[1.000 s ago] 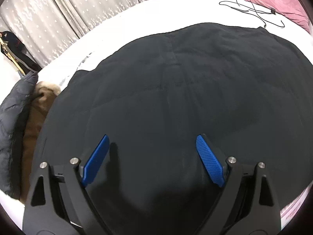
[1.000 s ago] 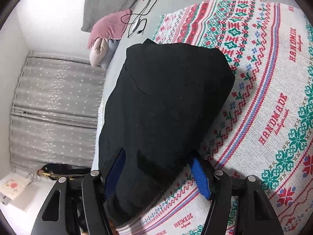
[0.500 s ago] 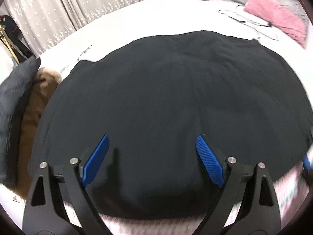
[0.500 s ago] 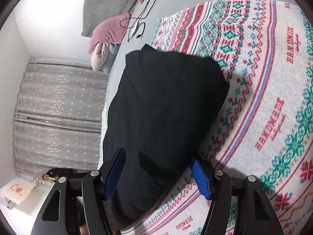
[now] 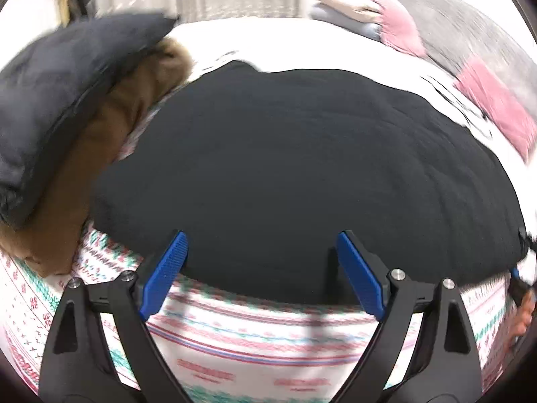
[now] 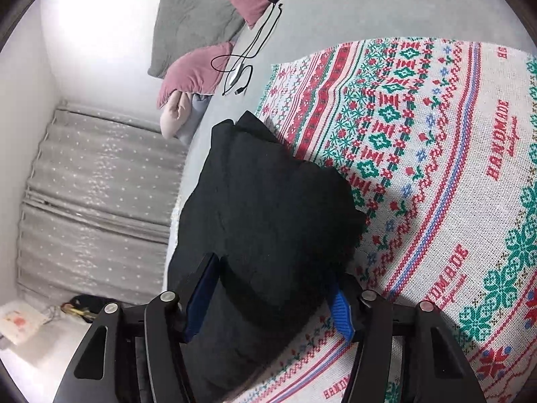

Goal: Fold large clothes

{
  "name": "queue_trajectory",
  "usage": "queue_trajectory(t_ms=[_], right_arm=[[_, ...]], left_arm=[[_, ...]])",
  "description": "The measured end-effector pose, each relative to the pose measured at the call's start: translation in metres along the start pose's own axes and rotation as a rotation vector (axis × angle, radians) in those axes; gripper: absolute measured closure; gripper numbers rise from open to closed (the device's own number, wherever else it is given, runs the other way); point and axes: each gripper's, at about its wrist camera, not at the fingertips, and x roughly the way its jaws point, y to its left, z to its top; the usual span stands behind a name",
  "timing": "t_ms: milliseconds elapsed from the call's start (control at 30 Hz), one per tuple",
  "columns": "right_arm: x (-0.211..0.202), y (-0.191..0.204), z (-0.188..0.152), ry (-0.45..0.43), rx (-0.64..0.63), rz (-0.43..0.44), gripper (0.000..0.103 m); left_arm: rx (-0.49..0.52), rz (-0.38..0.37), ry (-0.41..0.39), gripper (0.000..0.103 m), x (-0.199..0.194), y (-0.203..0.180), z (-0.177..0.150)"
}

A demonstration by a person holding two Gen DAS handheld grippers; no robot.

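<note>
At far left in my left wrist view, a dark quilted coat (image 5: 63, 100) lies on a brown fur-trimmed garment (image 5: 110, 154), both touching the left edge of the black garment (image 5: 302, 168) I am folding. Risk: if I drag that side, the stack may be pulled along or topple onto the fold.

My left gripper (image 5: 261, 275) is wide open and holds nothing. Its blue pads hover over the near hem of the black garment, which lies spread on the patterned blanket (image 5: 268, 336). Risk: closing here on the top layer only would lift one ply and let the lower layers slide apart. This view is blurred, so I cannot tell how many layers lie under the hem.

My right gripper (image 6: 268, 302) stands with its jaws parted around a thick bunch of the same black garment (image 6: 268, 201); the fabric fills the gap and hides most of both pads, so I cannot tell whether it is clamped or only straddled. Risk: a loose hold on this bulk would let it slip out when lifted.

Farther right, a charging cable (image 6: 248, 57) lies near the garment's far corner beside the pink pillows (image 6: 194, 70). Risk: a fold swung that way could catch it.
</note>
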Motion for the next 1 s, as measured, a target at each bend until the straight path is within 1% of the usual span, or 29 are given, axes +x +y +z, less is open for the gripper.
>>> queue_trajectory(t_ms=[33,133,200,267,300,367,400,500,567,600,700,767,800,833,900,933,967,1000], right_arm=[[0.001,0.0,0.0,0.002,0.005,0.002,0.045],[-0.002,-0.001,-0.002,-0.003,-0.002,-0.009,0.047],[-0.005,-0.002,-0.005,-0.009,-0.028,-0.031,0.05],[-0.004,-0.001,-0.006,-0.009,-0.046,-0.053,0.058],[-0.004,-0.001,-0.005,-0.007,-0.044,-0.054,0.06],[-0.005,-0.001,-0.004,-0.008,-0.029,-0.048,0.067],[-0.006,0.002,-0.004,-0.011,-0.031,-0.05,0.068],[-0.008,0.019,-0.007,-0.04,-0.115,-0.1,0.074],[-0.009,0.028,-0.01,-0.059,-0.166,-0.14,0.077],[-0.01,0.03,-0.012,-0.066,-0.17,-0.149,0.078],[-0.01,0.042,-0.014,-0.091,-0.188,-0.189,0.08],[-0.017,0.066,-0.019,-0.136,-0.261,-0.207,0.083],[-0.021,0.081,-0.022,-0.162,-0.302,-0.206,0.083],[-0.025,0.105,-0.026,-0.2,-0.364,-0.207,0.084],[-0.03,0.142,-0.036,-0.247,-0.458,-0.208,0.085],[-0.031,0.175,-0.046,-0.278,-0.543,-0.2,0.086],[-0.03,0.198,-0.057,-0.302,-0.612,-0.194,0.087],[-0.03,0.23,-0.075,-0.338,-0.714,-0.187,0.087]], left_arm=[[-0.014,0.009,-0.003,0.012,0.003,0.008,-0.001],[0.01,0.06,-0.011,0.012,0.008,0.017,-0.002],[0.002,0.058,-0.016,0.012,0.008,0.019,-0.004],[0.0,0.049,-0.015,0.012,0.007,0.023,-0.004],[-0.006,0.036,-0.012,0.012,0.005,0.025,-0.003],[-0.032,0.004,-0.013,0.012,0.0,0.032,0.0],[-0.043,-0.004,-0.018,0.012,-0.003,0.036,0.002],[-0.059,-0.032,-0.045,0.012,-0.017,0.049,0.009],[-0.066,-0.058,-0.067,0.012,-0.031,0.061,0.014],[-0.067,-0.07,-0.079,0.012,-0.037,0.065,0.017],[-0.061,-0.141,-0.149,0.012,-0.066,0.086,0.026],[-0.086,-0.176,-0.188,0.012,-0.08,0.102,0.032],[-0.124,-0.188,-0.209,0.012,-0.088,0.118,0.034],[-0.162,-0.194,-0.219,0.012,-0.093,0.131,0.036],[-0.222,-0.213,-0.225,0.012,-0.096,0.153,0.037],[-0.262,-0.244,-0.228,0.012,-0.099,0.168,0.037],[-0.28,-0.262,-0.229,0.012,-0.1,0.174,0.036],[-0.309,-0.284,-0.236,0.012,-0.103,0.185,0.036]])
